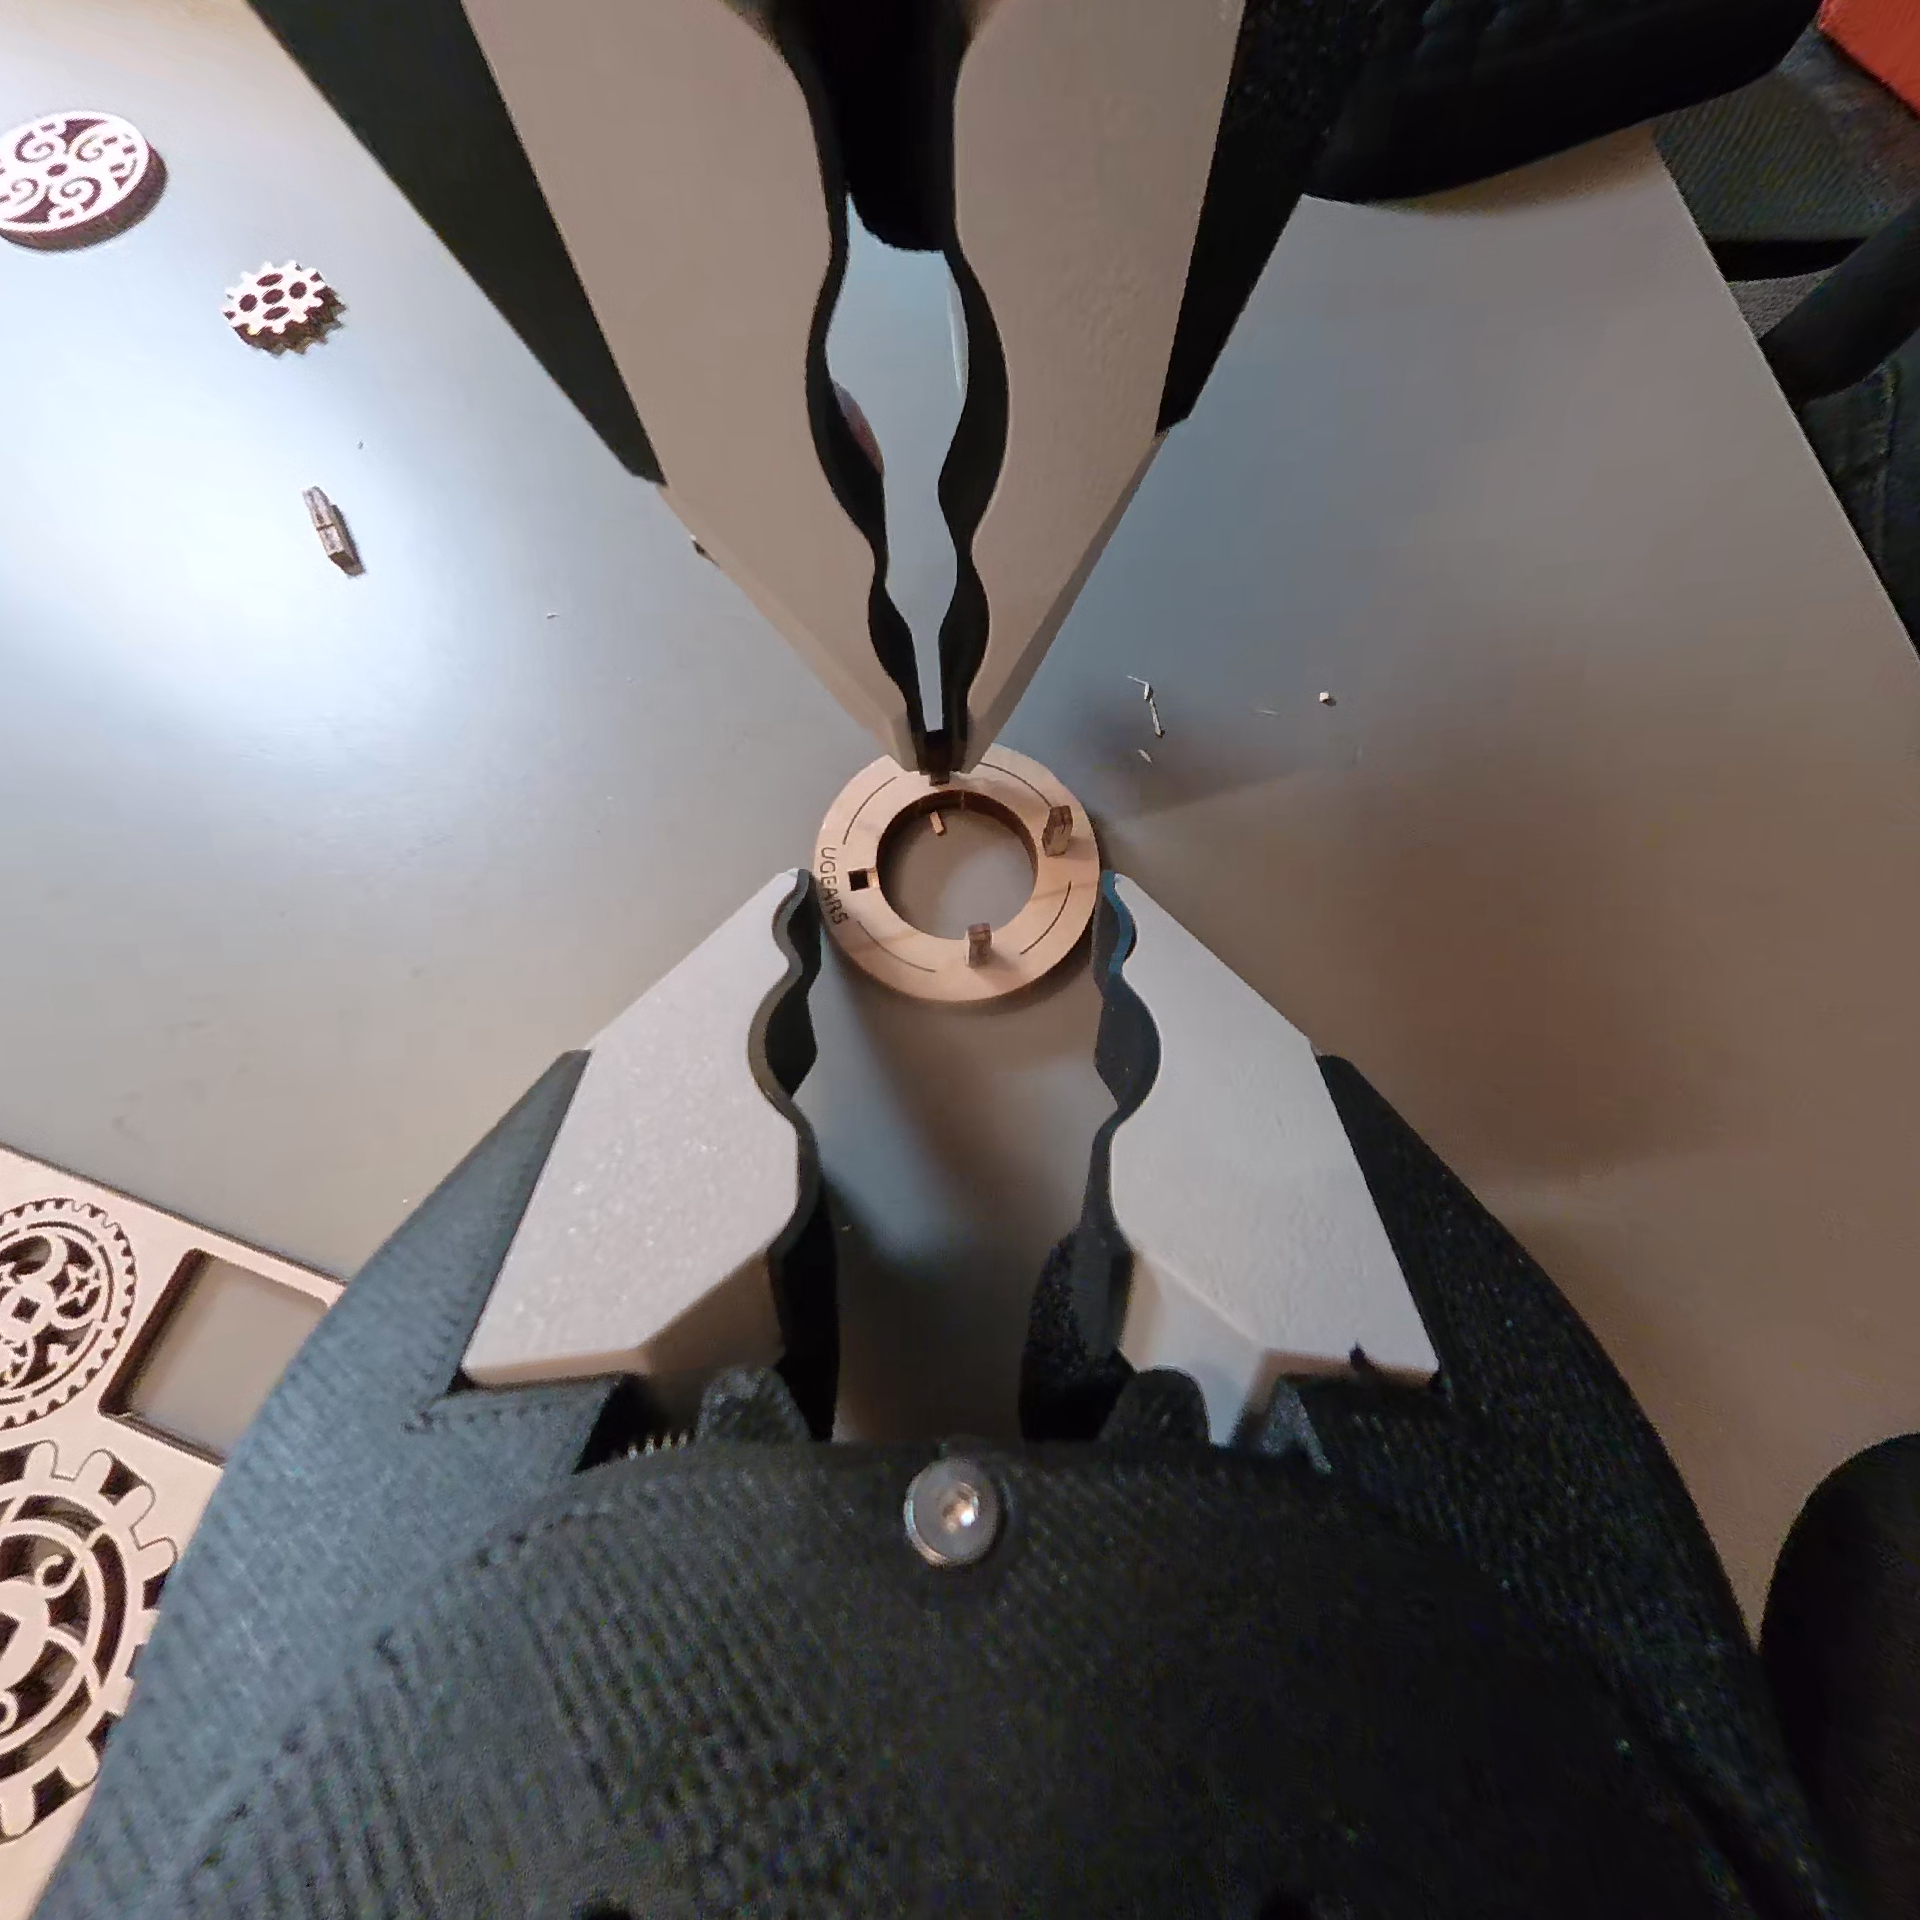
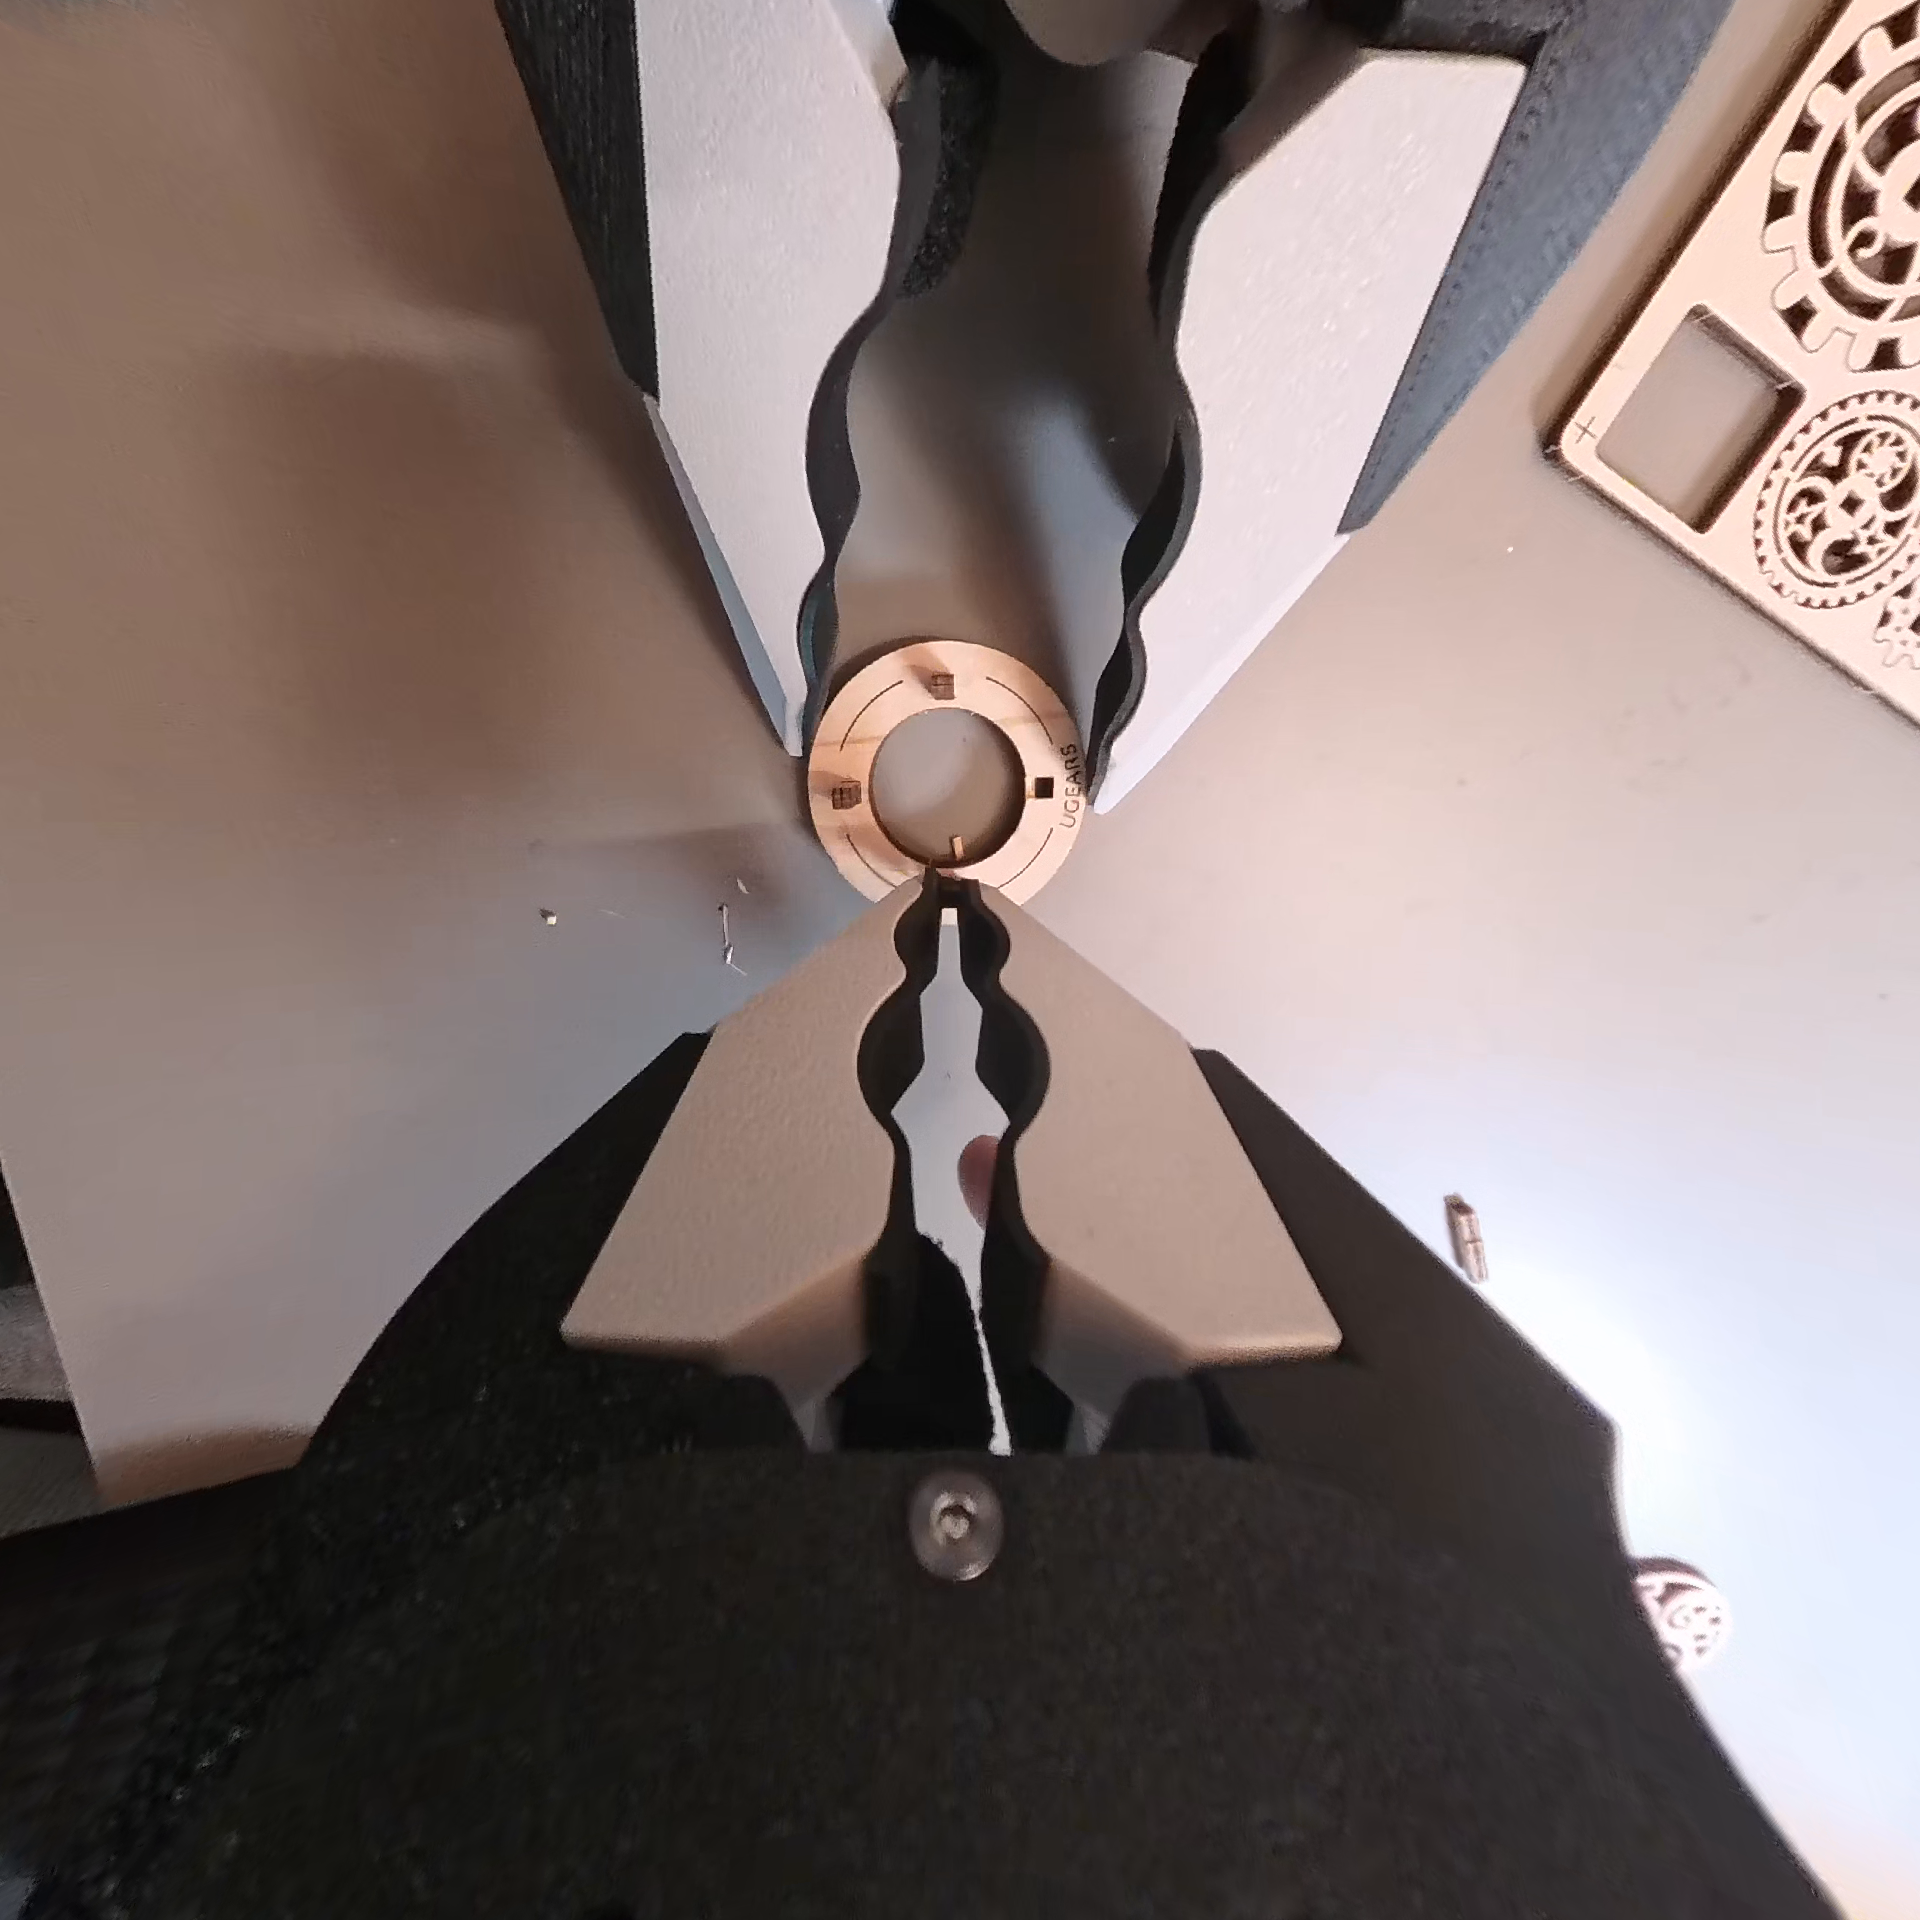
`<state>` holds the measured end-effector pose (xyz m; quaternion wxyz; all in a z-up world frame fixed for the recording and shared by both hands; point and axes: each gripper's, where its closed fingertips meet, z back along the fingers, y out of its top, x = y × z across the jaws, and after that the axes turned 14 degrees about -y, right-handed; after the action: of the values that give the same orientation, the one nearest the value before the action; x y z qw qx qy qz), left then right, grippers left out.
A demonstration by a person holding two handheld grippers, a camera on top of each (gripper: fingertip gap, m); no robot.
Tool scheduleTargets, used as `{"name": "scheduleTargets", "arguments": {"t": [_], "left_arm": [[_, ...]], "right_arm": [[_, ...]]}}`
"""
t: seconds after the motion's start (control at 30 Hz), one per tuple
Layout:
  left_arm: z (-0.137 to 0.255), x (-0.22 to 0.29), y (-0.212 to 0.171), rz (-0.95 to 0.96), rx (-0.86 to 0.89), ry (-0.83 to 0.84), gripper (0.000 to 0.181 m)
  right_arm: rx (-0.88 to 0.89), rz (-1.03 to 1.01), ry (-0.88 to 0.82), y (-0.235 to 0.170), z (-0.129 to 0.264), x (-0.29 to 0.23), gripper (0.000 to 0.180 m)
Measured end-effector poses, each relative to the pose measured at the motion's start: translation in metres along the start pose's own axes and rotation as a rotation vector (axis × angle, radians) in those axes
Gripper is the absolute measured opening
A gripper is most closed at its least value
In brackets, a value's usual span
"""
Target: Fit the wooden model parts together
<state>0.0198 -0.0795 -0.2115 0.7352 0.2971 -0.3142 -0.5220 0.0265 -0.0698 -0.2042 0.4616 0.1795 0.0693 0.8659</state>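
Left wrist view: wooden ring (image 1: 914, 966) flat on the grey table (image 1: 416, 831), face up, hole toward the camera. Straddled by the left gripper (image 1: 958, 904), set at middling width, pads against the rim on both sides and seemingly bracing it. Round, so no long axis of its own; orientation readable only from the slots. Two pegs (image 1: 1058, 831) standing up from the face, a third inside the bore, one square hole (image 1: 858, 880) empty on the left. Straight across at the far rim, the right gripper (image 1: 940, 743) coming from the opposite side, closed down narrow on a small peg (image 1: 938, 767) that touches the ring at its far slot. Off to the left, well apart: a small gear (image 1: 283, 307), an ornate disc (image 1: 73, 187), a loose peg (image 1: 335, 530), and the cut-out sheet (image 1: 260, 1309).

Right wrist view: same ring (image 2: 1023, 717), now just ahead of the right gripper (image 2: 948, 896), nearly shut on the small peg (image 2: 951, 914). Peg mostly hidden between the pads – long axis apparently along the fingers, pointing at the ring's near slot. Left gripper (image 2: 951, 758) opposite, one finger either side of the rim. Empty hole (image 2: 1044, 787) to the right of the bore. Sheet (image 2: 1621, 343) at upper right.

Judged from this: peg lies directly over its slot, so the coming move turns on pressing straight down – any tilt risks jamming.
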Motion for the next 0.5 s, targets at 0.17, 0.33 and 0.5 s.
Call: {"name": "scheduleTargets", "arguments": {"t": [0.17,0.33,0.5], "left_arm": [[0.0001,0.0001,0.0,0.002,0.0,-0.002,0.052],[0.0001,0.0002,0.0,0.0,0.0,-0.001,0.052],[0.0001,0.0,0.0,0.0,0.0,-0.001,0.052]], "right_arm": [[-0.036,0.024,-0.008,-0.0007,-0.0014,-0.0005,0.001],[-0.024,0.03,-0.008,-0.0011,-0.0037,-0.0016,0.001],[-0.001,-0.002,-0.05,-0.0003,-0.0032,-0.0009,0.001]]}}
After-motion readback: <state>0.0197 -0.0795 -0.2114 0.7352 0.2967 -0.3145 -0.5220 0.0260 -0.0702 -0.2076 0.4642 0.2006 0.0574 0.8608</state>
